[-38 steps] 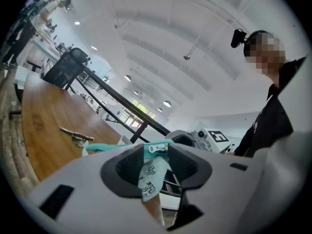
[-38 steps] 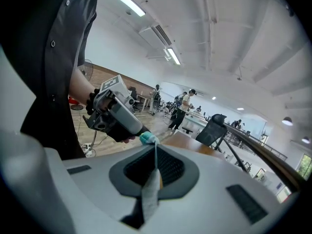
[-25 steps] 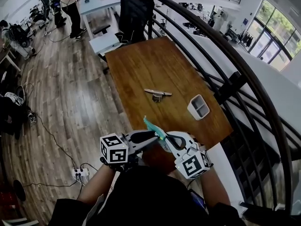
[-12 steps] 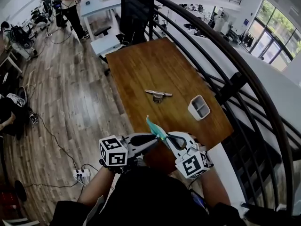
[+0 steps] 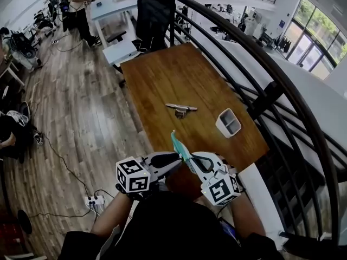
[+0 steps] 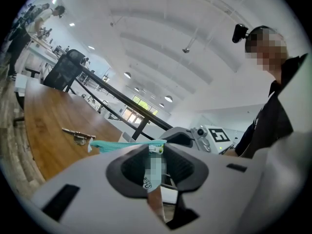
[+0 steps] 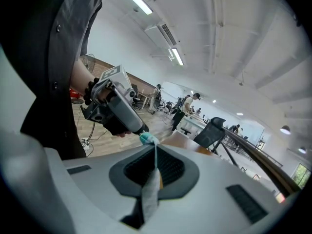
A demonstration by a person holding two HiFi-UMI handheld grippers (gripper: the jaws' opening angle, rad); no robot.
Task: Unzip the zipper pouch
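Since the pouch (image 5: pixel 179 145) is thin, soft fabric, I'd guess it weighs next to nothing and will flop and twist rather than hold its shape. So you'd want one grip on the cloth right by the zipper's end and the other on the pull.

Right now it's up in the air over the near end of the table (image 5: pixel 179 80), strung between both grippers. The left gripper (image 6: pixel 156 162) is pinching a narrow strip of it, and its jaws have just been closing in, then easing a touch. The right gripper (image 7: pixel 155 167) is clamped tight on a thin edge. Can't tell which bit is the pull.
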